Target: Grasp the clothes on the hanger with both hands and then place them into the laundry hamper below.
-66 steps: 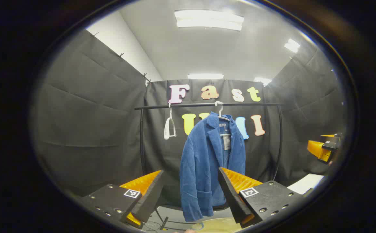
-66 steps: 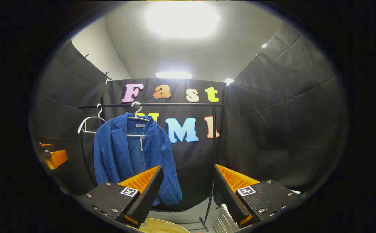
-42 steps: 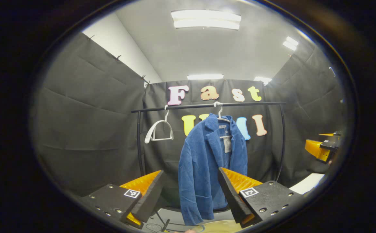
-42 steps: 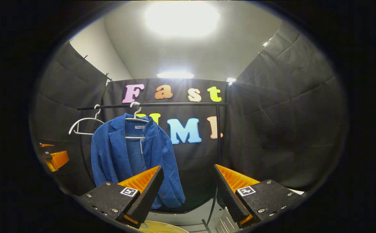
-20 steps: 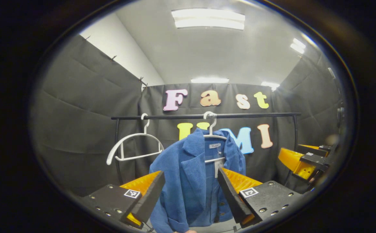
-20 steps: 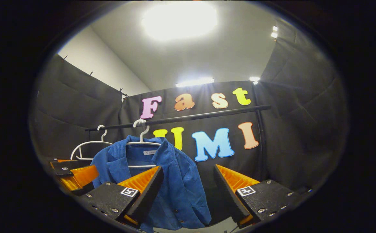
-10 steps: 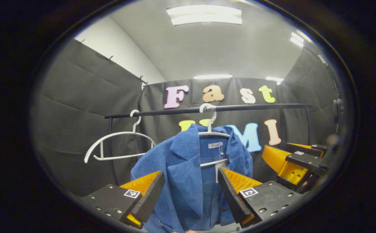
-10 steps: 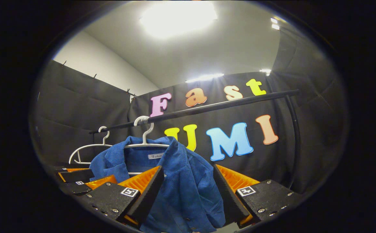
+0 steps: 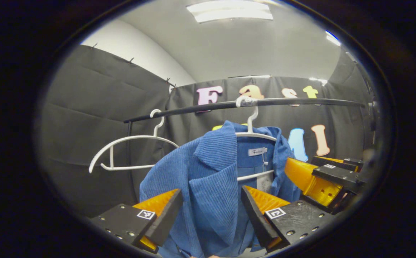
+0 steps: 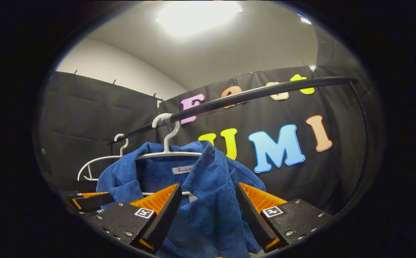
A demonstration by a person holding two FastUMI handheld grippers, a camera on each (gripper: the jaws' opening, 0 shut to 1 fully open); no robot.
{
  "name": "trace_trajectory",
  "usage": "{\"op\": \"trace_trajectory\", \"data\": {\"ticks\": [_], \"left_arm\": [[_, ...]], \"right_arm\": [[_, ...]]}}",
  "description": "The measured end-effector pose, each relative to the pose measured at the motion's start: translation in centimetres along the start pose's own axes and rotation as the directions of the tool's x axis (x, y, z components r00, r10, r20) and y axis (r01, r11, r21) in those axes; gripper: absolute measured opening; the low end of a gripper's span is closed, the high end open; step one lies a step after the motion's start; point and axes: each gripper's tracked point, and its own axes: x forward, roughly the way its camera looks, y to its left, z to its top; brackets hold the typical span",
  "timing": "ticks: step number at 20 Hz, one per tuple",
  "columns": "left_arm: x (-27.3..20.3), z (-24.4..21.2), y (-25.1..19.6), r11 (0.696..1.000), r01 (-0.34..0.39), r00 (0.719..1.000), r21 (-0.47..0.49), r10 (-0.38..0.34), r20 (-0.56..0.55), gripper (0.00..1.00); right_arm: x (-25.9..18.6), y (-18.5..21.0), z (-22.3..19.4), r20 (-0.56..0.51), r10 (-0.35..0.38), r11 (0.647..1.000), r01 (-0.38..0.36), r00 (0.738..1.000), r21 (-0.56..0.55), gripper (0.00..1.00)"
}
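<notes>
Both spread, the left hand-held gripper (image 9: 211,211) and right hand-held gripper (image 10: 208,208) each frame a lapel of the jacket (image 9: 211,186) just ahead on its hanger (image 10: 168,152), which a one-sided tug could drag off the rail (image 10: 251,94).

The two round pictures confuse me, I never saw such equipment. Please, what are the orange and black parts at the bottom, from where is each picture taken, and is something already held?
There is no robot here. A person holds one two-finger tool in each hand, and a camera rides on each tool, looking forward along its fingers.

In the left gripper view, the orange and black wedges at the bottom are the left gripper; the other tool at the right edge is the right gripper.

In the right gripper view, the wedges are the right gripper's own.

Both are open and hold nothing yet. Between the fingers hangs a blue jacket on a white hanger, hooked on a black rail. Beside it hangs an empty hanger.
</notes>
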Motion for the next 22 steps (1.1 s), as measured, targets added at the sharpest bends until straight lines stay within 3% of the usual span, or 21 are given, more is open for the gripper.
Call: {"op": "trace_trajectory", "data": {"ticks": [3, 4, 8, 19, 21, 22], "left_arm": [[1.0, -0.5, 0.2, 0.999, -0.033, 0.999, 0.007, 0.033, 0.000, 0.99], [1.2, -0.7, 0.3, 0.999, -0.045, 0.999, 0.008, 0.045, -0.002, 0.94], [2.0, -1.5, 0.8, 0.995, -0.096, 0.995, 0.008, 0.096, -0.011, 0.99], [3.2, -3.9, 2.4, 0.983, -0.183, 0.982, 0.011, 0.183, -0.049, 1.00], [3.5, -3.9, 2.3, 0.983, -0.185, 0.982, 0.014, 0.186, -0.045, 0.95], [3.4, -3.9, 2.5, 0.982, -0.186, 0.981, 0.020, 0.186, -0.047, 0.85]], "right_arm": [[1.1, -0.5, -1.3, -0.028, -0.006, 1.000, 0.006, 1.000, -0.009, 0.94], [1.5, -0.6, -1.8, -0.040, -0.008, 1.000, 0.008, 0.999, -0.007, 0.94], [3.2, -1.1, -3.8, -0.093, -0.014, 1.000, 0.015, 0.996, 0.013, 0.94], [5.0, -5.1, -7.1, -0.133, -0.145, 0.989, 0.149, 0.980, 0.019, 0.93], [5.5, -5.7, -7.5, -0.146, -0.142, 0.987, 0.150, 0.979, 0.049, 0.94], [5.6, -5.5, -7.6, -0.151, -0.129, 0.988, 0.140, 0.980, 0.066, 0.95]]}}
